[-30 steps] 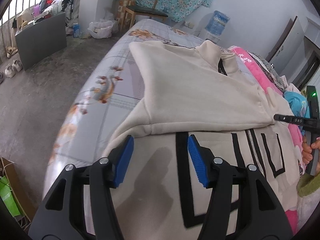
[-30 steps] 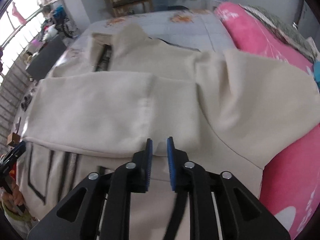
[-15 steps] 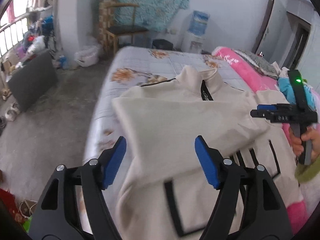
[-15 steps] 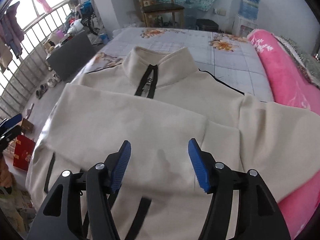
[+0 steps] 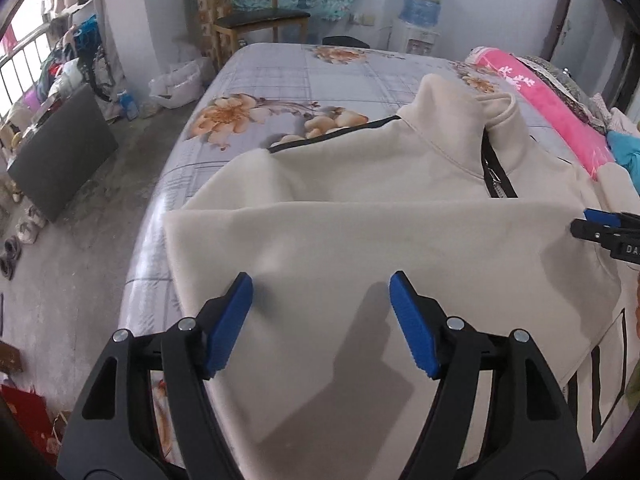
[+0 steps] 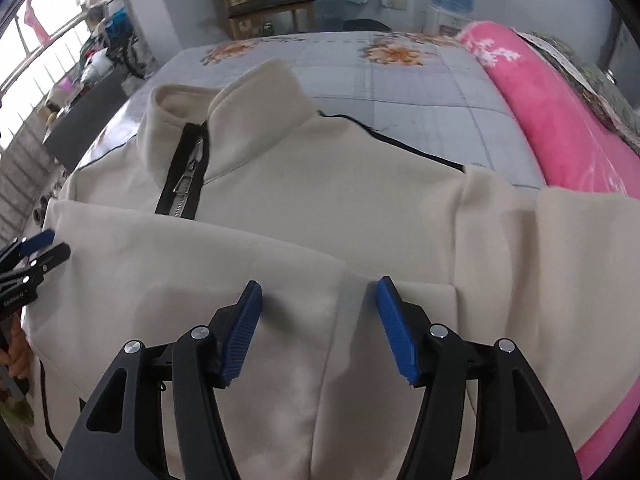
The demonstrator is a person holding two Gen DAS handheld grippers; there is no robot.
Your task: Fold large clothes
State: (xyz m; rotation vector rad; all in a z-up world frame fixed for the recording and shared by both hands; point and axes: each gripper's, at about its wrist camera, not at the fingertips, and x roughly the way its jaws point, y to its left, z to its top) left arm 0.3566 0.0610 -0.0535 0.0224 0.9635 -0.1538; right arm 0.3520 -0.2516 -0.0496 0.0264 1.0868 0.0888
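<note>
A cream jacket [image 5: 400, 240] with a black-trimmed zipper [image 5: 496, 180] lies front up on the bed, its collar [image 5: 452, 120] at the far end. One sleeve is folded flat across the chest. My left gripper [image 5: 320, 284] hovers open over that sleeve near the jacket's left edge, with nothing between its blue pads. In the right wrist view the jacket [image 6: 320, 200] fills the frame. My right gripper [image 6: 319, 286] is open above the folded sleeve's cuff end, holding nothing. Each gripper shows at the edge of the other's view: the right gripper [image 5: 600, 228] and the left gripper [image 6: 36, 248].
The grey floral bed sheet [image 5: 300, 80] drops off to the concrete floor [image 5: 80, 260] on the left. A pink blanket [image 6: 560, 128] lies along the right side. A wooden chair [image 5: 260, 20] and a water dispenser [image 5: 424, 0] stand beyond the bed.
The right jaws were almost shut a second ago and now stand wide. The left jaws opened wider. Both grippers shifted across the jacket, and the left view swung from the hem pockets toward the collar.
</note>
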